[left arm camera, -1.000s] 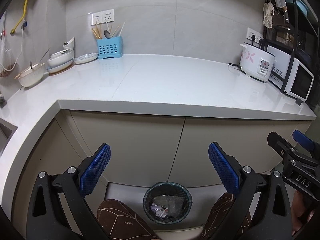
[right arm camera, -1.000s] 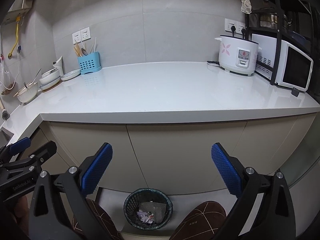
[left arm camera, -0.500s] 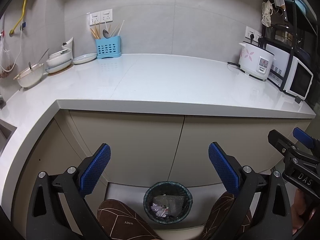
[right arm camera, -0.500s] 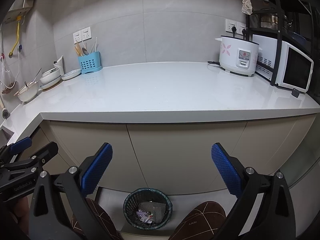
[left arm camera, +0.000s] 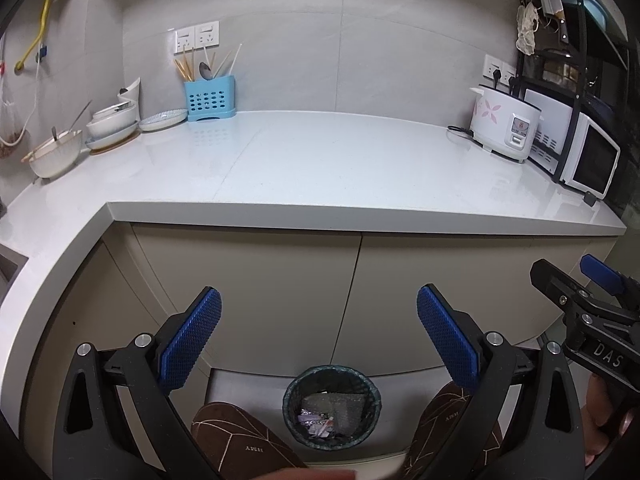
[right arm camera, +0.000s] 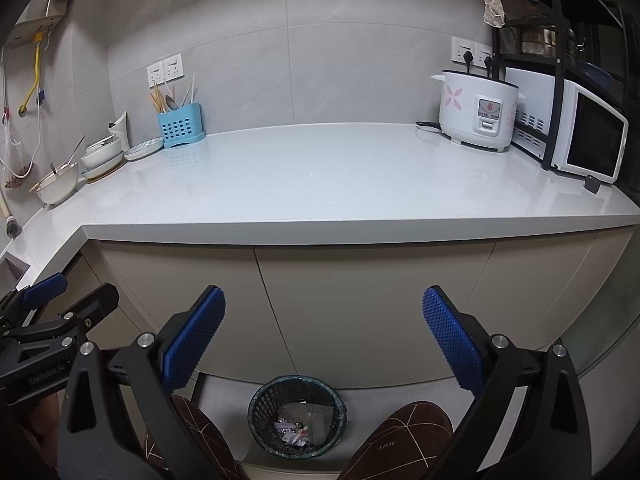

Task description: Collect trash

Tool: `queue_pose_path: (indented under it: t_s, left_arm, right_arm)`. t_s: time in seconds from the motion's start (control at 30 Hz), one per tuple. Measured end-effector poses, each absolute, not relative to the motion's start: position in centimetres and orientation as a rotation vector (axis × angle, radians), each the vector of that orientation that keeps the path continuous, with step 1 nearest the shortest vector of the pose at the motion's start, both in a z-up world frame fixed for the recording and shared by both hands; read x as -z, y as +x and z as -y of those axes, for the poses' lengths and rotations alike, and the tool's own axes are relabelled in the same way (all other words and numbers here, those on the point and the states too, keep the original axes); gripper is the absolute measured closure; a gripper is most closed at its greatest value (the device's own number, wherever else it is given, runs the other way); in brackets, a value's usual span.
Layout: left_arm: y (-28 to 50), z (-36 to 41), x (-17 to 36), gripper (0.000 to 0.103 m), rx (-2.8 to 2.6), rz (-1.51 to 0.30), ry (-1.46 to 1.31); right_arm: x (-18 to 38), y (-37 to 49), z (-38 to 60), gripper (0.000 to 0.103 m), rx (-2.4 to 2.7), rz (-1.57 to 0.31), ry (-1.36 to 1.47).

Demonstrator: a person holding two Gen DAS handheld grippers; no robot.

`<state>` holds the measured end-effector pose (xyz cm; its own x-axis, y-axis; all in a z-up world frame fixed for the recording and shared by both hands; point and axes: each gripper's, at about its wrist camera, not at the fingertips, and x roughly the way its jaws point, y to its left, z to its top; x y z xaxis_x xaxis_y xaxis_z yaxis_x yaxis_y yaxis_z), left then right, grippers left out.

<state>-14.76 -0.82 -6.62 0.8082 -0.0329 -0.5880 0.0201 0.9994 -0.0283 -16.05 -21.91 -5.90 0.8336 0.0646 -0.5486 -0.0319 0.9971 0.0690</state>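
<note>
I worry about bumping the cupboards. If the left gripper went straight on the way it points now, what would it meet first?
Most likely the beige cabinet doors under the countertop, near their seam. The open left gripper holds nothing, and nothing shows between its fingers and the doors. Depth is uncertain.

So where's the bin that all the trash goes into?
Follow the long white countertop down past its beige cabinet doors to the floor. There, between two brown slippers, stands a small round dark mesh wastebasket, the only container down there, scraps already inside.
</note>
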Motion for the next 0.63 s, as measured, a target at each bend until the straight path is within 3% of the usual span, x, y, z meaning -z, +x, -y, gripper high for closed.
queue_pose_path:
  t_s: [0.63]
  left_arm:
    - [-14.69,0.43,6.82,0.006,0.042,-0.634,-0.03]
  right_arm:
    - [5.92,-16.18,21.69,0.008,-0.05,-0.582,0.056]
